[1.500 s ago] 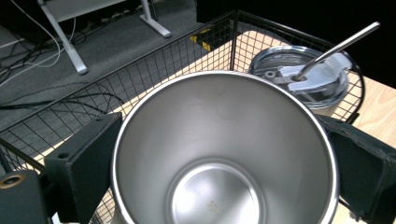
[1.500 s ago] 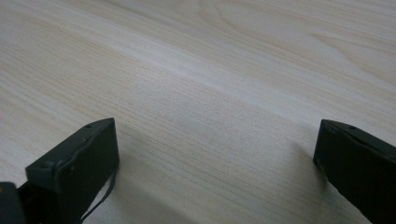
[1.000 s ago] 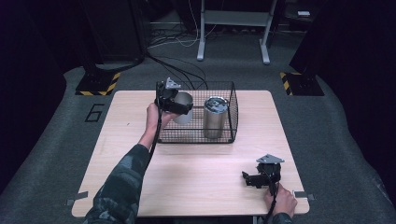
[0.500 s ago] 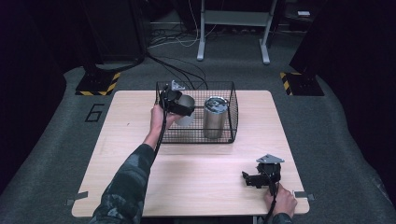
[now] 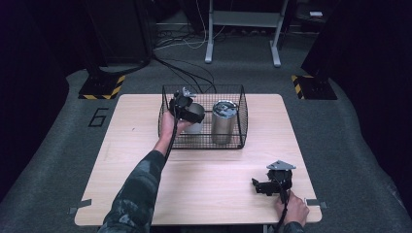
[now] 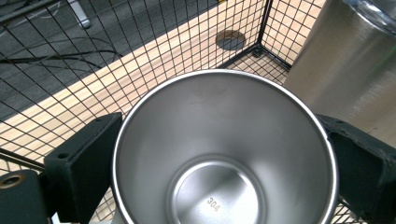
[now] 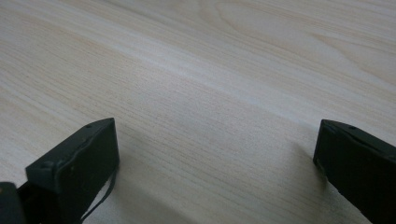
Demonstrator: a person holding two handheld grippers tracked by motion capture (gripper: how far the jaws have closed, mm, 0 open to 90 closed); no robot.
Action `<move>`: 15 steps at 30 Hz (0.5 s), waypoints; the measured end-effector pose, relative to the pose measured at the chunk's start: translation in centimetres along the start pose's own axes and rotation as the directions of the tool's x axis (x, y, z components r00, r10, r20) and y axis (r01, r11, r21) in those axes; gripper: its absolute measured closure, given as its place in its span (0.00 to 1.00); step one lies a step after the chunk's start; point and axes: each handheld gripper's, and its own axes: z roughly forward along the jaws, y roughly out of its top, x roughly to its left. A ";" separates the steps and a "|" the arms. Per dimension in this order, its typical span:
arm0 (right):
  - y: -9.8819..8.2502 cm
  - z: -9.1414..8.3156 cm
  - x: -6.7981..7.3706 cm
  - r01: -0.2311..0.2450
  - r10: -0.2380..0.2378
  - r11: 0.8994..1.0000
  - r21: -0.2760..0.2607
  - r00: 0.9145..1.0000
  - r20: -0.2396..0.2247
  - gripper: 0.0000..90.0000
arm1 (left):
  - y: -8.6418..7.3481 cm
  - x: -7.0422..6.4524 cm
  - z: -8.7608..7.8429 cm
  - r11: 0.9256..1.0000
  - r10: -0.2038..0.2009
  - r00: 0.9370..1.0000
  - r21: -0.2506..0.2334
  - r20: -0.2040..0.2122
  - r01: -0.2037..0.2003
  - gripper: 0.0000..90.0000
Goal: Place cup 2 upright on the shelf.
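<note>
A black wire basket (image 5: 241,116) stands at the back middle of the wooden table (image 5: 209,184). Inside it my left gripper (image 5: 190,112) is shut on a steel cup (image 6: 224,154), with both jaws pressed against the cup's sides. In the left gripper view I look straight down into the empty cup. A taller steel tumbler (image 5: 223,121) with a lid stands upright in the basket's right half, close beside the cup (image 5: 194,125). My right gripper (image 5: 256,187) rests low over the table's front right, open, with bare wood between its jaws.
Basket mesh (image 6: 116,56) rises around the cup, and the tumbler (image 6: 350,65) stands just to its right. Cables and a metal stand (image 5: 243,29) are on the dark floor behind the table. A black-and-yellow marker (image 5: 102,90) lies at the left rear.
My left gripper has carried the cup a little to the right and down into the basket. The right gripper has stayed in place.
</note>
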 end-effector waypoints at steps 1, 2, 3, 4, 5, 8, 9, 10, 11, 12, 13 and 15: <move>0.0 0.0 0.0 0.000 0.000 1.000 0.000 1.000 0.000 0.00 | 0.0 0.0 0.2 1.000 -0.008 1.000 -0.005 0.001 0.008 0.07; 0.0 0.0 0.0 0.001 -0.001 1.000 0.000 1.000 0.000 0.00 | 0.0 0.0 0.2 1.000 -0.007 1.000 0.000 0.002 0.007 0.07; 0.0 0.0 0.0 0.000 0.000 1.000 0.000 1.000 0.000 0.00 | -0.1 -0.1 0.3 1.000 -0.008 1.000 -0.003 -0.002 0.008 0.07; 0.0 0.0 0.0 0.000 0.000 1.000 0.000 1.000 0.000 0.00 | -0.1 -0.1 0.5 1.000 -0.010 1.000 0.001 -0.001 0.010 0.07; 0.0 0.0 0.0 0.000 0.000 1.000 0.000 1.000 0.000 0.00 | -0.2 -0.1 0.6 1.000 -0.008 1.000 0.007 -0.002 0.008 0.07; 0.0 0.0 0.0 0.000 0.000 1.000 0.000 1.000 0.000 0.00 | -0.4 0.0 0.8 1.000 -0.009 1.000 0.012 -0.001 0.009 0.07; 0.0 0.0 0.0 -0.001 0.001 1.000 0.001 1.000 0.000 0.00 | -0.4 -0.1 0.9 1.000 -0.012 1.000 0.015 -0.002 0.012 0.07; 0.0 0.0 0.0 0.000 0.000 1.000 0.000 1.000 0.000 0.00 | -0.5 0.0 1.0 1.000 -0.013 1.000 0.019 0.002 0.013 0.07; 0.0 0.0 0.0 0.000 0.000 1.000 0.000 1.000 0.000 0.00 | -0.5 0.0 1.1 1.000 -0.008 1.000 0.028 0.004 0.008 0.07; 0.0 0.0 0.0 0.001 -0.001 1.000 0.000 1.000 0.000 0.00 | -0.6 -0.1 1.2 0.999 -0.011 1.000 0.032 0.005 0.011 0.07; 0.0 0.0 0.0 -0.001 0.001 1.000 0.000 1.000 0.000 0.00 | -0.7 -0.1 1.3 0.999 -0.015 1.000 0.035 0.009 0.015 0.07; 0.0 0.0 0.0 -0.001 0.001 1.000 0.000 1.000 0.000 0.00 | -0.8 -0.1 1.6 0.999 -0.011 1.000 0.044 0.012 0.010 0.07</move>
